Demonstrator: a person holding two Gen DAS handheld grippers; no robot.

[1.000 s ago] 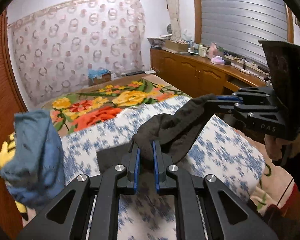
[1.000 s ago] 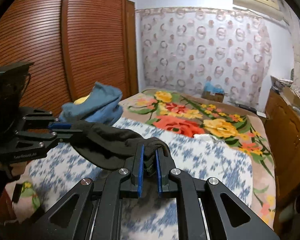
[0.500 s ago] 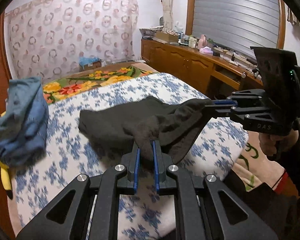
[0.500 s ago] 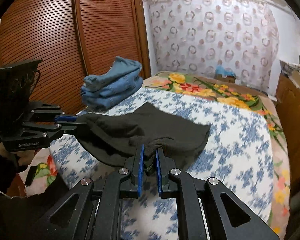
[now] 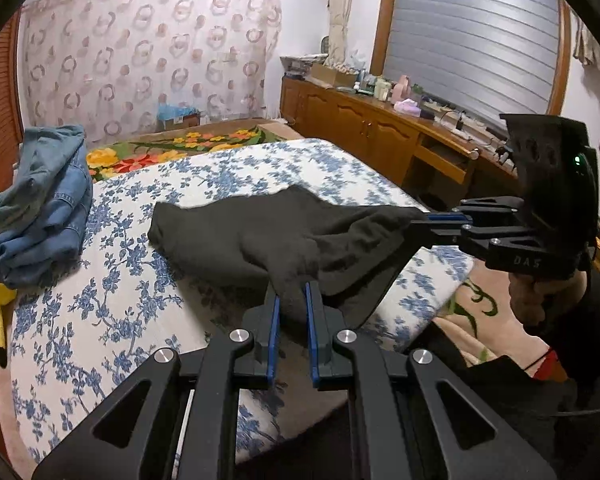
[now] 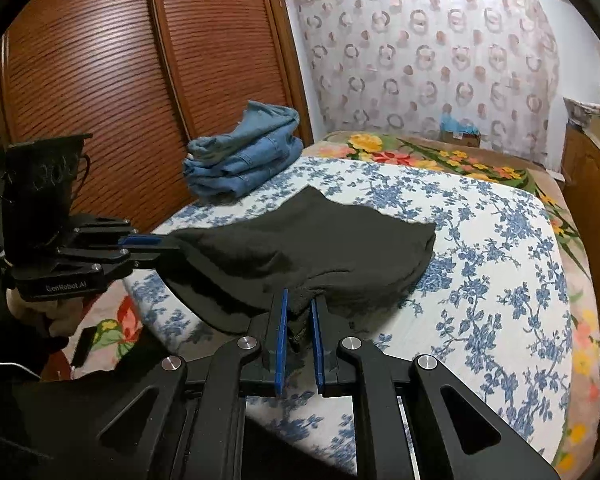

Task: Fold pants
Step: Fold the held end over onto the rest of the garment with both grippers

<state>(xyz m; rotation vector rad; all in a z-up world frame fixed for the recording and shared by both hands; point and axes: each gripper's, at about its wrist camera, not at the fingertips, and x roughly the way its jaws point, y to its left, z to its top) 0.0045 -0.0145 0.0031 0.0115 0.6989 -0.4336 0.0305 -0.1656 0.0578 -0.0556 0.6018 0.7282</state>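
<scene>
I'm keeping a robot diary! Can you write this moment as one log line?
left gripper: shut on black pants | right gripper: shut on black pants | far end on bed | near edge lifted

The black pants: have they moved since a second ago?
Yes. The black pants came down from the air and now lie spread on the blue-flowered bedspread, beside the folded jeans.

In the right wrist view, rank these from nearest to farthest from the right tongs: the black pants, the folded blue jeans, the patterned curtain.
1. Black pants: clamped in the right tongs, spread just ahead on the bed.
2. Folded blue jeans: stacked ahead to the left, by the wooden wardrobe doors.
3. Patterned curtain: on the far wall, beyond the bed.
</scene>
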